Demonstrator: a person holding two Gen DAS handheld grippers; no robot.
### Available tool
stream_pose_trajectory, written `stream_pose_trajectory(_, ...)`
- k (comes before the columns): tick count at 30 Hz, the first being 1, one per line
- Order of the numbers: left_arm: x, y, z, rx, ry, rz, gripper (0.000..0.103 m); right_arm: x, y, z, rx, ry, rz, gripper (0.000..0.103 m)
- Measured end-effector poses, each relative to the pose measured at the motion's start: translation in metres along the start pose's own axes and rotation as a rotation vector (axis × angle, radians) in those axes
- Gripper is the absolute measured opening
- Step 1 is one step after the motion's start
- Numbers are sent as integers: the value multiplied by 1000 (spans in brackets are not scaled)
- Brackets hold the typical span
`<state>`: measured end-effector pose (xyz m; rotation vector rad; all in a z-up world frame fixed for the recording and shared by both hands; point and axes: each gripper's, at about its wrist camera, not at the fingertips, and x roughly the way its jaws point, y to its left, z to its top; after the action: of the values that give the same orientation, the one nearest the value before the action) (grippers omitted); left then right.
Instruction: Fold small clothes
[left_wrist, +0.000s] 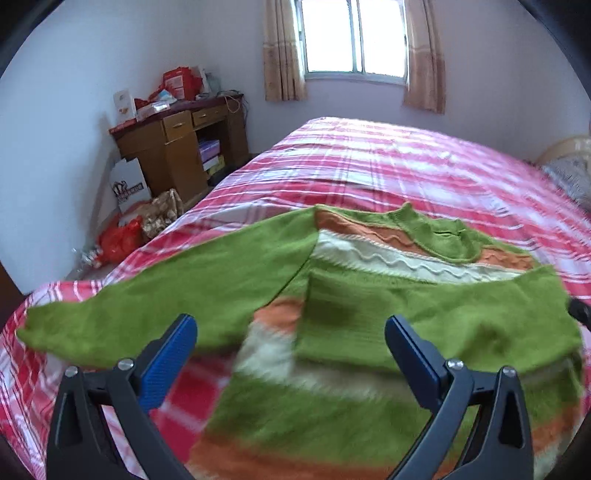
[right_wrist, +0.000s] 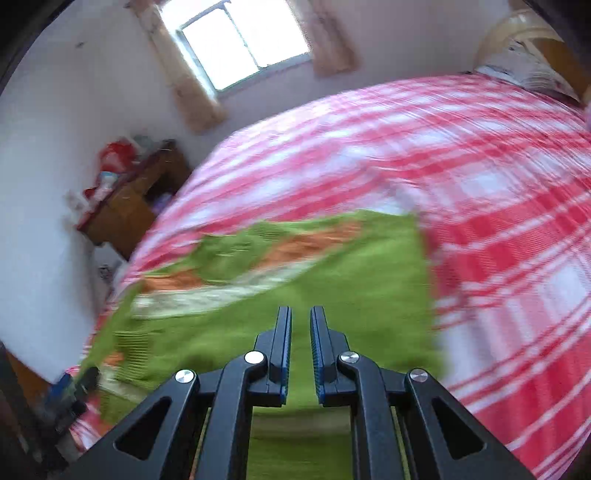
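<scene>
A small green sweater (left_wrist: 332, 295) with orange and white stripes lies flat on the bed. Its right sleeve (left_wrist: 443, 317) is folded across the chest; its left sleeve (left_wrist: 155, 295) stretches out to the left. My left gripper (left_wrist: 291, 332) is open wide and empty, hovering over the sweater's lower middle. In the right wrist view the sweater (right_wrist: 332, 266) is blurred. My right gripper (right_wrist: 301, 321) hangs over the folded sleeve with its jaws nearly together, a narrow gap between them and nothing held.
The bed has a red and white plaid cover (left_wrist: 388, 166). A wooden desk (left_wrist: 177, 147) with clutter stands at the left wall, with bags (left_wrist: 122, 236) on the floor. A window (left_wrist: 354, 37) is behind; a pillow (left_wrist: 569, 173) lies far right.
</scene>
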<state>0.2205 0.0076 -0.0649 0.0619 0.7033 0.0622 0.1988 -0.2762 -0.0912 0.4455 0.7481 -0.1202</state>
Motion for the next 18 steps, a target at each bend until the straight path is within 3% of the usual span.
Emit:
stream_pose_trajectory(2,20,-9,3,4,44,13,103,13,-15,-4,-23,64,-22,10)
stream_pose_trajectory(4,41,-13,1,0,105,46,103,25,-28,-19,-43,127,27,10)
stream_pose_trajectory(8,50,-4,-2,-53,136,48,103,8,-34,-33,-74,81,72,10)
stream_pose_trajectory(12,51,-3,-5,-63,147,56,103,-7,-32,-28,-71,96,33,10)
stream_pose_trajectory(14,50,-6,-5,-51,143,68,103,-21,-21,-20,-73,20,16,11)
stream_pose_trajectory(16,50,-7,-4,-53,142,60,103,-22,-10,-14,-84,-11,7,24)
stream_pose_trajectory(18,48,-2,-2,-62,147,29,103,-12,0,-17,-92,4,12,59)
